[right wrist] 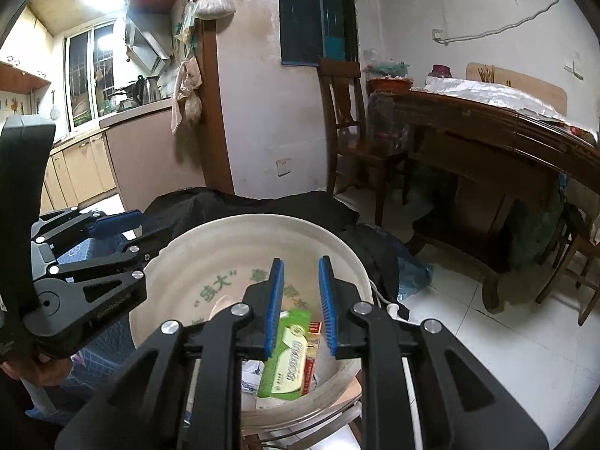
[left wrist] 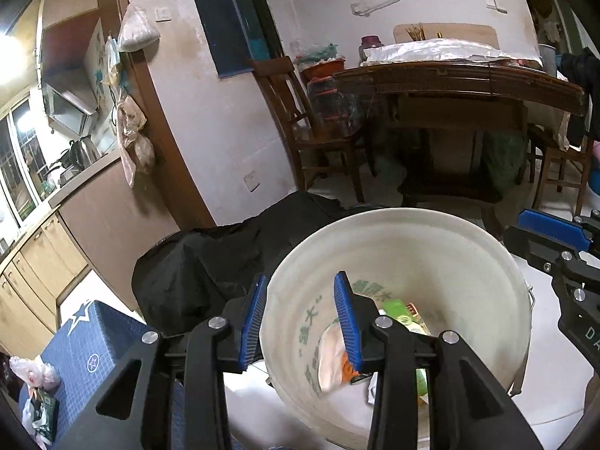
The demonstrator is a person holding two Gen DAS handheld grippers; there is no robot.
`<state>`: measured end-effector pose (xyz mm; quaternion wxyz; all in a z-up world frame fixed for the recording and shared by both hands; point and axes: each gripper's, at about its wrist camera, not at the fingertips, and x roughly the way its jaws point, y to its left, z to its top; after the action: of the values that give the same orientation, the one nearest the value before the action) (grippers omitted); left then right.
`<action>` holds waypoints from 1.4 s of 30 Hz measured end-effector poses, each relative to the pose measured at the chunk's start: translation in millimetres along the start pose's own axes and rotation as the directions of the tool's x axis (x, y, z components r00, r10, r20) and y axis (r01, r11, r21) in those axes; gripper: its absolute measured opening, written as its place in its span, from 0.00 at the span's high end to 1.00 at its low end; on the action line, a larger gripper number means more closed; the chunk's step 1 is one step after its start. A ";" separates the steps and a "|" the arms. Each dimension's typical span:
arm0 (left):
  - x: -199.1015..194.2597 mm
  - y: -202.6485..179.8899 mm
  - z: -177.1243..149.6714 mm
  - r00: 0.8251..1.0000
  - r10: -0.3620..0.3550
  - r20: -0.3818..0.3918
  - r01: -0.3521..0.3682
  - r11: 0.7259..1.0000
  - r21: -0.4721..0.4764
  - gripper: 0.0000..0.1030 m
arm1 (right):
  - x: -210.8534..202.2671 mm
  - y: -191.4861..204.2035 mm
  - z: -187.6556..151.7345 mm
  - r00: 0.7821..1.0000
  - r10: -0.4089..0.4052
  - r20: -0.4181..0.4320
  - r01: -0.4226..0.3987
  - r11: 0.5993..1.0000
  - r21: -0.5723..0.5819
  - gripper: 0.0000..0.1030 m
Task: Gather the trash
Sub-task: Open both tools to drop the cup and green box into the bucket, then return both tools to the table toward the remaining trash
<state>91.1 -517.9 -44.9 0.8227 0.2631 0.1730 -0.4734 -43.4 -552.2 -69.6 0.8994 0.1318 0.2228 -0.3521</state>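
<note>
Blue-padded black left gripper (left wrist: pixel 300 317) sits at the near-left rim of the round off-white plastic bucket with green lettering (left wrist: pixel 468 262); jaws parted, nothing between them, one pad outside the wall and one over the inside. Right gripper (right wrist: pixel 302 300) hangs over the same bucket (right wrist: pixel 187 262), jaws also spread and empty, pads aimed down at the contents.

Trash is already in the bucket bottom: green-and-white flat cardboard box (right wrist: pixel 287 360) directly below the right pads, thin red box (right wrist: pixel 311 352) touching its right side, pale crumpled wrapper (left wrist: pixel 332 356) just beside the left gripper's inner pad. Neither gripper touches any of it.

Behind the bucket, touching its far side: black fabric heap (left wrist: pixel 210 262). Blue patterned cloth with white stars (left wrist: pixel 90 356) lies left of it. Further out: dark wooden table (left wrist: pixel 450 86) and wooden chair (right wrist: pixel 345 112) against the white wall.
</note>
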 end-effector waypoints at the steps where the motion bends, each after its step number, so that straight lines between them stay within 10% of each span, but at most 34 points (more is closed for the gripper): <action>1: -0.1 0.6 -0.1 1.000 0.001 0.000 -0.001 1.000 -0.002 0.62 | 0.2 0.7 -0.6 1.000 0.001 -0.003 -0.001 1.000 -0.001 0.83; 13: -6.8 9.0 -2.7 1.000 0.021 0.005 -0.020 1.000 -0.018 0.62 | 2.9 13.0 -3.1 1.000 0.003 -0.019 -0.004 1.000 -0.018 0.78; 19: -14.2 21.5 -7.2 0.999 0.045 0.009 -0.045 0.998 -0.031 0.62 | 2.9 22.5 -2.7 1.000 0.013 -0.016 -0.013 1.000 -0.009 0.48; 23: -26.2 33.4 -13.9 0.997 0.072 0.027 -0.071 0.996 -0.046 0.40 | 4.2 33.2 -2.6 0.999 0.035 -0.016 -0.035 0.999 0.000 0.31; 32: -48.9 79.7 -40.6 0.990 0.139 0.024 -0.136 0.984 -0.112 0.28 | 16.5 77.3 -3.6 0.992 0.115 -0.040 -0.116 0.993 -0.009 0.05; 42: -86.0 163.3 -110.4 0.979 0.200 -0.033 -0.202 0.947 -0.248 0.23 | 39.4 159.7 -18.8 0.965 0.228 -0.132 -0.240 0.967 -0.081 0.05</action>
<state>187.0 -325.3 -43.5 0.8926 0.1753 0.2068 -0.3603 87.0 -452.9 -92.5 0.9247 0.1351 0.2768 -0.2236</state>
